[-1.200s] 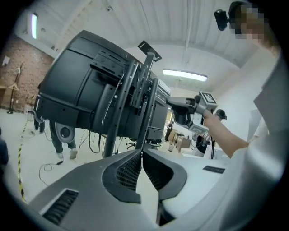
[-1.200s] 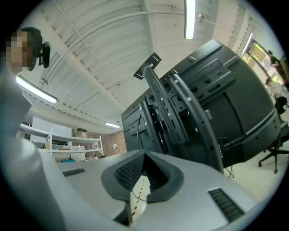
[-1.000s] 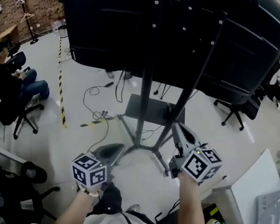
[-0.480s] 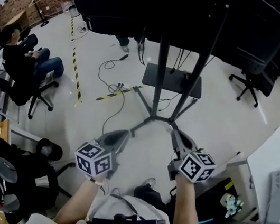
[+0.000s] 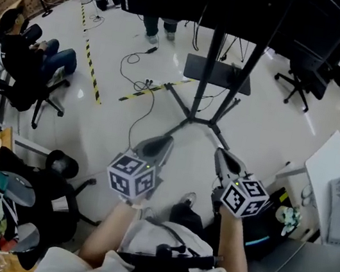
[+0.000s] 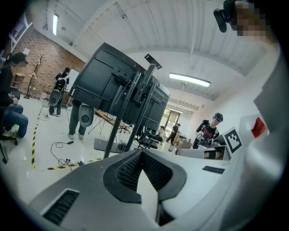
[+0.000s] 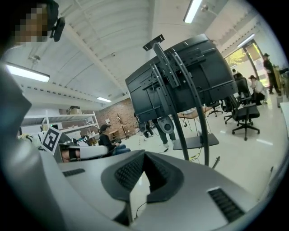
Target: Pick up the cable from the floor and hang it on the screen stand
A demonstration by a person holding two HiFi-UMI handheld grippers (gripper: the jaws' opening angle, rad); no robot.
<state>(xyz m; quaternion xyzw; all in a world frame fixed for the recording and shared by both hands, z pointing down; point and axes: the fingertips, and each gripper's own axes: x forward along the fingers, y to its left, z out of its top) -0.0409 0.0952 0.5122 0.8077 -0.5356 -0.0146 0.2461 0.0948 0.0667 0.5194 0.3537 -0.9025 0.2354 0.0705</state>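
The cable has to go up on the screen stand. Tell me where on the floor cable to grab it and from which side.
Probably the single strand of the cable that curves over the floor just ahead of the left gripper, clear of the striped tape. Come down from above with jaws across it, since it lies flat. Those jaws are shut; open them first.

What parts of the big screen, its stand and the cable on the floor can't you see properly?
- Screen: in the head view the picture's top edge cuts it off. Both gripper views show only its back.
- Cable: in the head view it is too thin and small to tell where its ends are.
- Screen stand: in the head view its upper part is lost against the dark screen.
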